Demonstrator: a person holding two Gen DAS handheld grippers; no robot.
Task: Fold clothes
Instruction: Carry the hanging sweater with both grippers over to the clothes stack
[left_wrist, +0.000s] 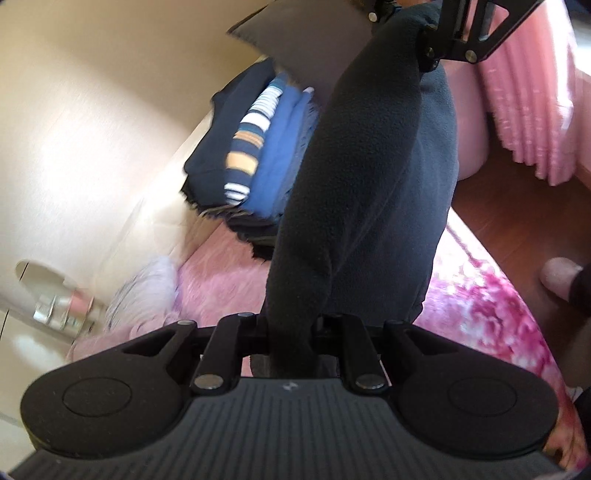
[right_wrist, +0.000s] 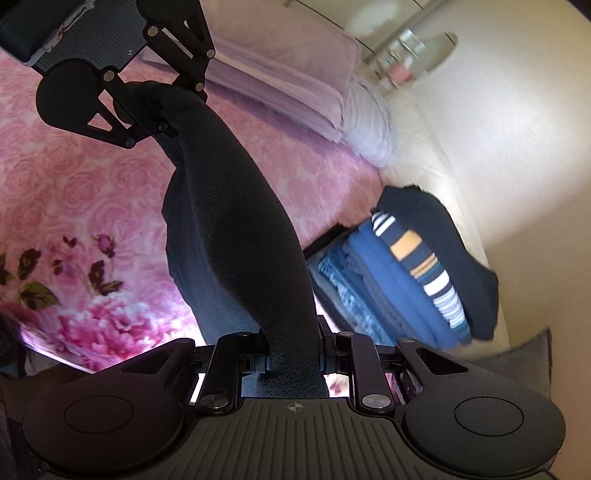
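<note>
Fleece garment (left_wrist: 373, 177), dark and soft, hangs stretched between the two grippers above the pink floral bedspread (left_wrist: 491, 295). The left gripper (left_wrist: 291, 332) has its jaws pinched on one bunched end of the cloth, and the right gripper (right_wrist: 291, 354) pinches the other end the same way; each shows in the other's camera, gripping the far end. Most of the garment is off the bed, with a fold drooping down between the two holds.

Beside it, against the cream headboard (right_wrist: 517, 147), stands a stack of folded clothes (right_wrist: 406, 273): navy, blue and a striped piece. A lilac pillow (right_wrist: 295, 85) lies further along the bed.

From where I stand, the risk lies in the grips. Both hold thick, rolled fleece rather than a flat edge, so a tug to one side could let an end slide out and drop the piece in a heap. The hanging fold could also brush the stack and drag its top layers askew if the garment is carried close over it. Laying it down unevenly would leave creases to smooth out later.
</note>
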